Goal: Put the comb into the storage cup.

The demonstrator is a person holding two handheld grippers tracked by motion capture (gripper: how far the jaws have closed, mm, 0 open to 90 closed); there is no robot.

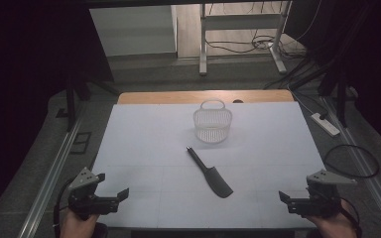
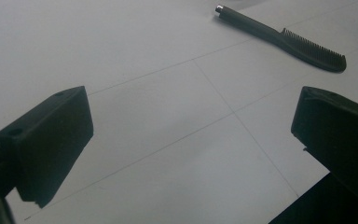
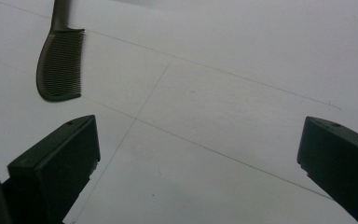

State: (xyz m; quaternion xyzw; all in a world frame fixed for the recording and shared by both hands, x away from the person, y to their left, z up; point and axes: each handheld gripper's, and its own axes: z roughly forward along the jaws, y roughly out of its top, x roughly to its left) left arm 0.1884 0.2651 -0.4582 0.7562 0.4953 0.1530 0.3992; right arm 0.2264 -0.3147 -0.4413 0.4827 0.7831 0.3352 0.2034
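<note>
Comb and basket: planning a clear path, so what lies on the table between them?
Nothing. In the high view the white tabletop is bare between the comb, handle tip toward the basket, and the basket.

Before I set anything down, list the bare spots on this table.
Bare: the sheet left of the comb toward the left gripper, and right of it toward the right gripper. Tightest: the short gap between basket and comb handle.
</note>
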